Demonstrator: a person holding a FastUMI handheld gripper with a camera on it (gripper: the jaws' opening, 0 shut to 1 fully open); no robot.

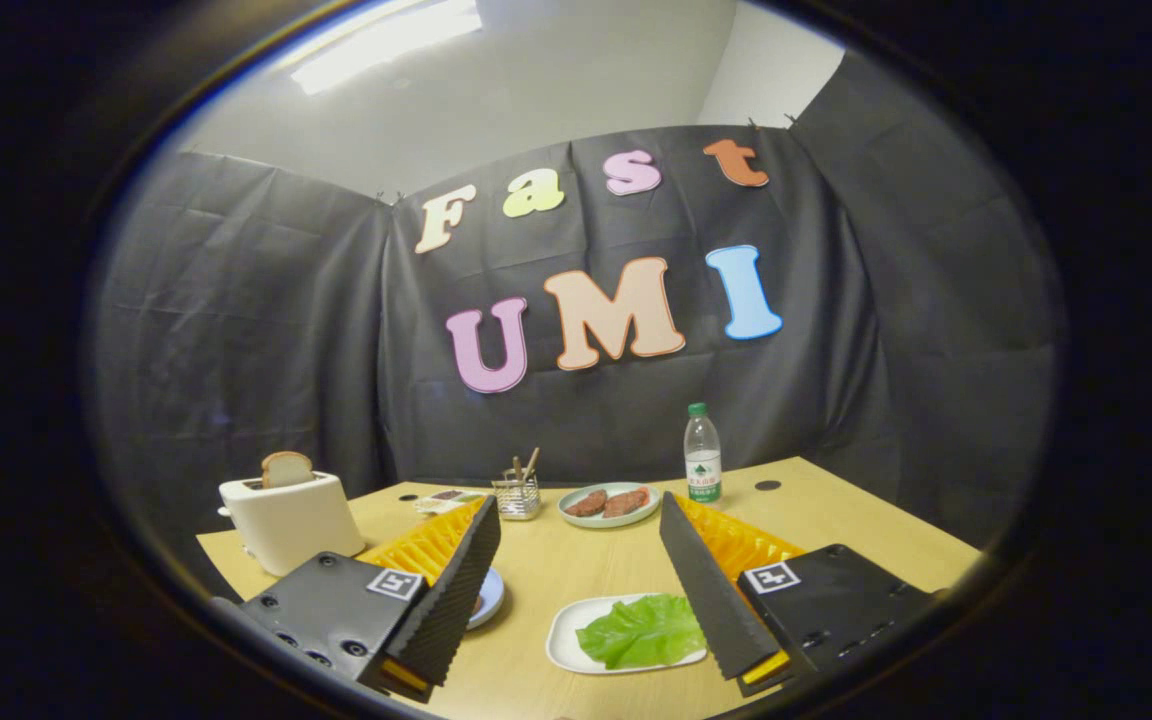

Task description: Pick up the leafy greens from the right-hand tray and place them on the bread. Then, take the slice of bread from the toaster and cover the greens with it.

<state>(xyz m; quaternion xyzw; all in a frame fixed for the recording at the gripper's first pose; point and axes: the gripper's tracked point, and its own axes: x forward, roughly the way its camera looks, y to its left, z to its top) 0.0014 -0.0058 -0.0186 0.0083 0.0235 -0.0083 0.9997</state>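
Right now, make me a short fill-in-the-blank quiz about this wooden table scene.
1. The brown bread slice sticks out of the cream ____.
2. The green leafy greens lie on a white ____, between the gripper fingers, which are ____.
3. The clear plastic bottle has a ____ cap.

Missing words: toaster; tray; open; green

Claw (576, 520) spread wide; greens (644, 630) unobstructed between fingers.
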